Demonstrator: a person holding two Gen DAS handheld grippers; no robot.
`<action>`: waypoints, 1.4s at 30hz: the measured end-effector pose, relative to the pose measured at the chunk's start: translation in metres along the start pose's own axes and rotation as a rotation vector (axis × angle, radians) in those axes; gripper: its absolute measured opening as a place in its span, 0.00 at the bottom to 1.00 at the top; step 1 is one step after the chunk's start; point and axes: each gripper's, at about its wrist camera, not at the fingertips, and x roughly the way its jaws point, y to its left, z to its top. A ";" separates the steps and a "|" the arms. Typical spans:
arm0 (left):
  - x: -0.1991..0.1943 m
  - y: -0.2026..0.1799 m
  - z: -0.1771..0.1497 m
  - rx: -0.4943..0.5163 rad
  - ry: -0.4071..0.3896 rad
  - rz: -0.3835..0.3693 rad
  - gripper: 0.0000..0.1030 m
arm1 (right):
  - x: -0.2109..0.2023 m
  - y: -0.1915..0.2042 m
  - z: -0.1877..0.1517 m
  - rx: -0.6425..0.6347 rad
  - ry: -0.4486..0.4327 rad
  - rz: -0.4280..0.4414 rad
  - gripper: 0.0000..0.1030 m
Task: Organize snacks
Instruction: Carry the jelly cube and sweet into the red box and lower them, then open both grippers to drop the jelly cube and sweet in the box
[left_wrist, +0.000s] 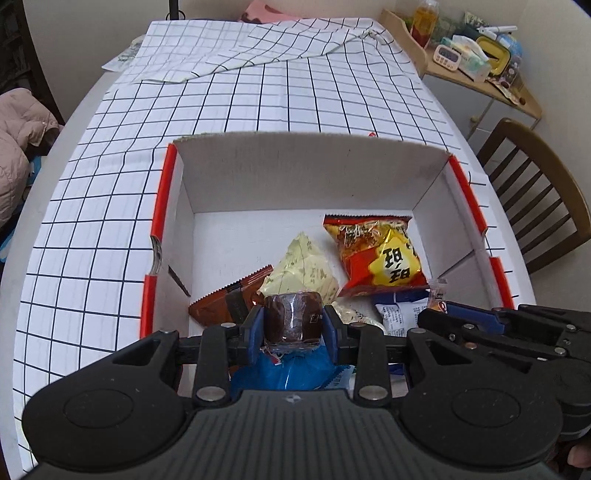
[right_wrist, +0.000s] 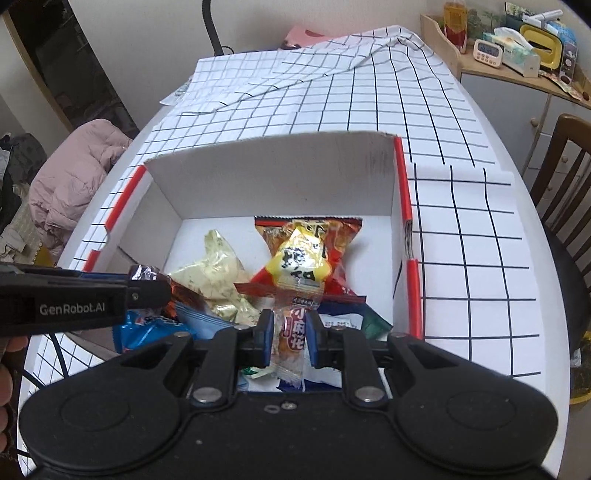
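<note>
A white cardboard box (left_wrist: 295, 173) with red edges stands open on the checked tablecloth and holds several snack packets. My left gripper (left_wrist: 293, 325) is shut on a dark brown wrapped cake (left_wrist: 291, 317), held over the near part of the box. My right gripper (right_wrist: 290, 332) is shut on a small orange-and-clear snack sachet (right_wrist: 293, 332), also above the box's near end. Inside lie a red and yellow packet (left_wrist: 380, 254), a pale yellow packet (left_wrist: 303, 269), a brown packet (left_wrist: 225, 299) and blue packets (right_wrist: 155, 328). The left gripper (right_wrist: 147, 284) shows at the left of the right wrist view.
The box (right_wrist: 273, 173) sits on a round table with a white grid cloth (left_wrist: 258, 96). A wooden chair (left_wrist: 532, 192) stands at the right. A cabinet with bottles and a timer (right_wrist: 517, 48) is at the back right. A pink jacket (right_wrist: 74, 173) lies at the left.
</note>
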 end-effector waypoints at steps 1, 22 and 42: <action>0.002 0.000 -0.001 0.001 0.004 0.001 0.32 | 0.002 -0.001 0.000 0.005 0.003 0.000 0.17; -0.016 0.000 -0.006 0.019 -0.065 -0.026 0.62 | -0.008 0.001 -0.007 -0.005 -0.028 0.020 0.18; -0.079 0.026 -0.041 0.028 -0.153 -0.105 0.75 | -0.071 0.024 -0.033 -0.081 -0.192 0.121 0.18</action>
